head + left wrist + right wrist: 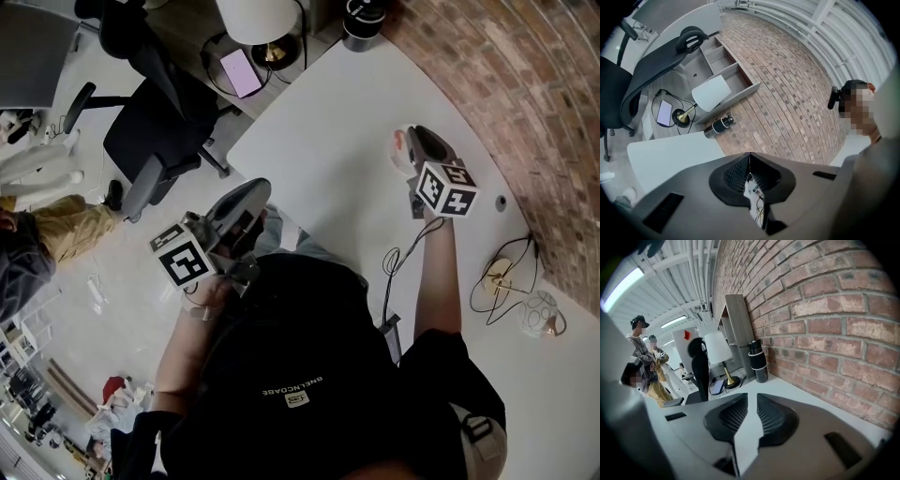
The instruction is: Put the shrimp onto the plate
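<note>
No shrimp and no plate show in any view. In the head view my left gripper (255, 189) is held off the white table's (337, 141) near edge, above the floor, with its jaws closed tip to tip and nothing between them (750, 157). My right gripper (422, 133) hovers over the table close to the brick wall (525, 94). Its jaws stand a narrow slit apart, and only bare tabletop shows through the gap (752, 401). A small pale pink patch (397, 146) lies beside the right gripper; I cannot tell what it is.
At the table's far end stand a lamp (258, 19), a phone (242, 72) and a dark flask (361, 23). A black office chair (159, 131) is on the floor to the left. Cables (403, 258) and a small round object (539, 314) lie on the near right. People (642, 357) stand further off.
</note>
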Demonstrator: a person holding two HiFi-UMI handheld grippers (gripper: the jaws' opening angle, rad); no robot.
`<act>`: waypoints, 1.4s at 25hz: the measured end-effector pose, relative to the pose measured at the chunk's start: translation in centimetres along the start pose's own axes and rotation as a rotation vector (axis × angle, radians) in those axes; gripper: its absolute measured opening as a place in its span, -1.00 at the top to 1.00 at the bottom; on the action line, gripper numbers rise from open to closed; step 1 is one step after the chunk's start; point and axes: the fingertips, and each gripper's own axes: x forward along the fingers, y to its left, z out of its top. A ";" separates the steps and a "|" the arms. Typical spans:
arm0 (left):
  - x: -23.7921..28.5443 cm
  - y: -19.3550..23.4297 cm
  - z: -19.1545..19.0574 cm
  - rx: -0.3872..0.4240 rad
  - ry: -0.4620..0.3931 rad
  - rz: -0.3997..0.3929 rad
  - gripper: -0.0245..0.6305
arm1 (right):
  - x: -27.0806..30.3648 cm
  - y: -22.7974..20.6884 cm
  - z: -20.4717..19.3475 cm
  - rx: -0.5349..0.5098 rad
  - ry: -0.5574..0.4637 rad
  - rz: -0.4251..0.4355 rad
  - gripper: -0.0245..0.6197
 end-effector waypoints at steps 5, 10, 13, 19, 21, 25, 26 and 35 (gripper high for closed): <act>0.8 -0.5 0.0 0.011 0.029 -0.031 0.91 | -2.8 1.1 2.0 0.001 -0.070 -0.006 0.75; 1.5 -1.3 0.0 0.023 0.058 -0.065 0.91 | -5.9 2.2 4.0 0.023 -0.155 -0.010 0.75; 1.9 -1.8 0.1 0.034 0.077 -0.089 0.91 | -7.7 2.6 4.9 0.036 -0.199 -0.017 0.75; 2.4 -2.3 0.4 0.047 0.105 -0.127 0.91 | -10.9 3.4 6.2 0.038 -0.264 -0.052 0.75; 2.6 -2.6 0.4 0.050 0.111 -0.145 0.91 | -12.1 3.6 6.5 0.041 -0.289 -0.065 0.75; 3.5 -3.4 0.5 0.063 0.143 -0.191 0.91 | -14.8 4.0 7.0 0.077 -0.350 -0.089 0.75; 3.7 -3.6 0.5 0.066 0.152 -0.201 0.91 | -15.4 4.1 7.2 0.091 -0.365 -0.093 0.75; 6.2 -5.3 0.5 0.083 0.229 -0.288 0.91 | -20.0 4.7 7.3 0.132 -0.443 -0.163 0.75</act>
